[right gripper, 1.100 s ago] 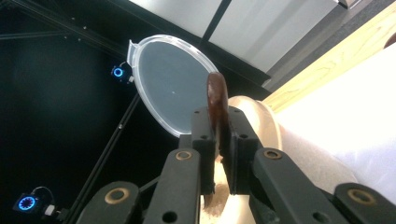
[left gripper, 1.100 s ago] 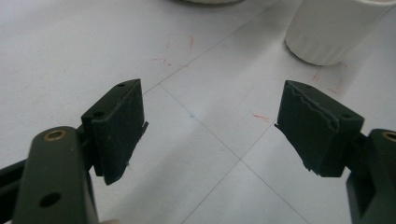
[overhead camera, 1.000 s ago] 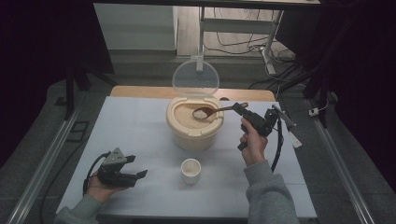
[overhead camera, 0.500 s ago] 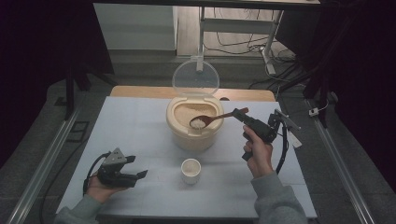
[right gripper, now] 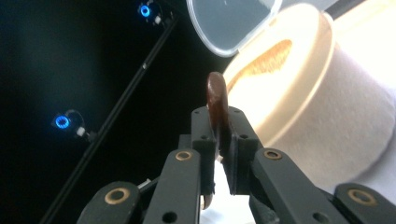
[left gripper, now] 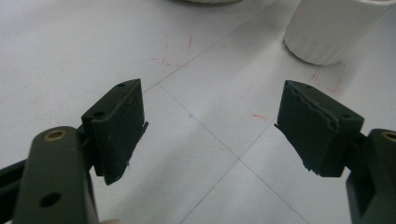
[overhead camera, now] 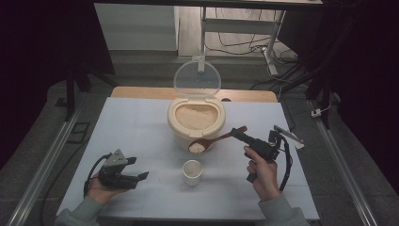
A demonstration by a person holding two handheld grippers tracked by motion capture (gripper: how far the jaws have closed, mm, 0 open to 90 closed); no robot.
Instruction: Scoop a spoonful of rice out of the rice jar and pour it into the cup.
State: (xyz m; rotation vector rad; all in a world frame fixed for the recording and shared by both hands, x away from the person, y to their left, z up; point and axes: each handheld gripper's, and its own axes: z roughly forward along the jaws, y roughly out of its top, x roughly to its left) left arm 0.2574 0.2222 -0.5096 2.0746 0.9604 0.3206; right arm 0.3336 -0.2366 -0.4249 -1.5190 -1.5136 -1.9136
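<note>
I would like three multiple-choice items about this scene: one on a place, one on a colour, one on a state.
1. Where is the bowl of the wooden spoon?
A. Inside the rice container
B. Over the table between the rice container and the white cup
C. Lying flat on the table

2. What colour is the cup?
A. White
B. Red
C. Black

3. How are the left tongs?
A. Shut on the cup
B. Shut on the spoon
C. Open and empty

Answers: 1 B, the high view shows the rice-filled bowl in front of the container, above the cup. 2 A, it looks white. 3 C, the left gripper view shows bare table between the jaws.
</note>
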